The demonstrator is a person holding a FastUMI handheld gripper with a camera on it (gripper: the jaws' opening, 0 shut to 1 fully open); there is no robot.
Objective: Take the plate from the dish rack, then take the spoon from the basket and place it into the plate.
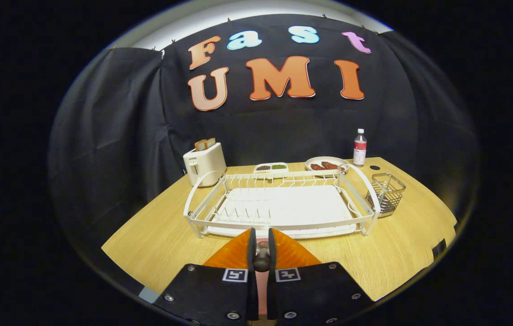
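Observation:
My gripper [261, 240] hovers low over the near part of the wooden table [157, 235], just in front of the white dish rack [279, 206]. Its orange fingers [234, 253] are shut on a grey metal piece [262, 257] that looks like the spoon, seen end-on in the narrow gap. A pink surface, apparently the plate [261, 283], shows below through the gap and just past the fingertips; the fingers hide most of it. The rack has no dishes in it. The wire basket [386, 192] stands at the rack's right end with nothing visible inside.
A white toaster [204, 164] with bread in it stands at the rack's far left corner. Behind the rack are a small two-part dish [271, 168], a plate of food [326, 165] and a bottle [360, 147]. Bare table lies on both sides of the fingers.

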